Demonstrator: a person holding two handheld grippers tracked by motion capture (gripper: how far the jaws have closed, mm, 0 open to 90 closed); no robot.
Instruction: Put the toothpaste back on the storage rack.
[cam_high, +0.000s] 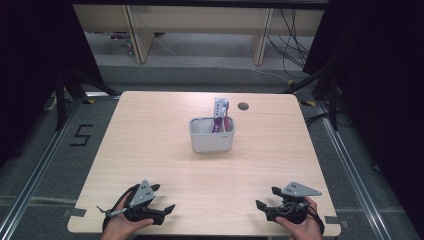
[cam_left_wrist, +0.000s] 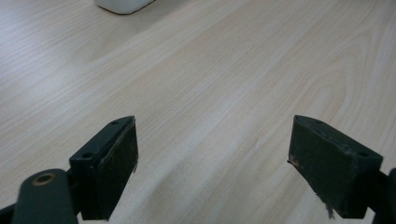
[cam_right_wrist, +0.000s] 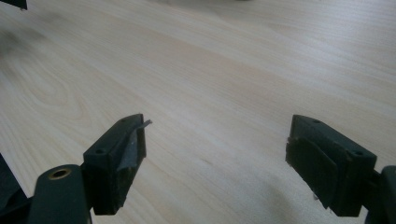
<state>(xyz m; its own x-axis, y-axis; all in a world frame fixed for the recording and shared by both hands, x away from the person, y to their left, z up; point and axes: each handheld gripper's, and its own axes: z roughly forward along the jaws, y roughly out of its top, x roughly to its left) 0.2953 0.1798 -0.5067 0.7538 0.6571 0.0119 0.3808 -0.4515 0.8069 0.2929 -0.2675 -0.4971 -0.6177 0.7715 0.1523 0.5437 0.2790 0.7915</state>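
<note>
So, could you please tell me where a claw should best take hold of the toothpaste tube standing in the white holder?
Probably at the top end of the toothpaste tube, which sticks up above the rim of the white holder. Come from straight above, jaws across its flat faces, since the walls block its lower part.

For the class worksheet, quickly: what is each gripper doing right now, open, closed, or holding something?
Left gripper: open, holding nothing, jaws wide apart over bare table.
Right gripper: open, holding nothing, jaws wide apart over the same table.

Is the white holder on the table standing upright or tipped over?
Upright: the white holder rests on its base, opening upward, with a toothbrush and toothpaste tube standing inside.
</note>
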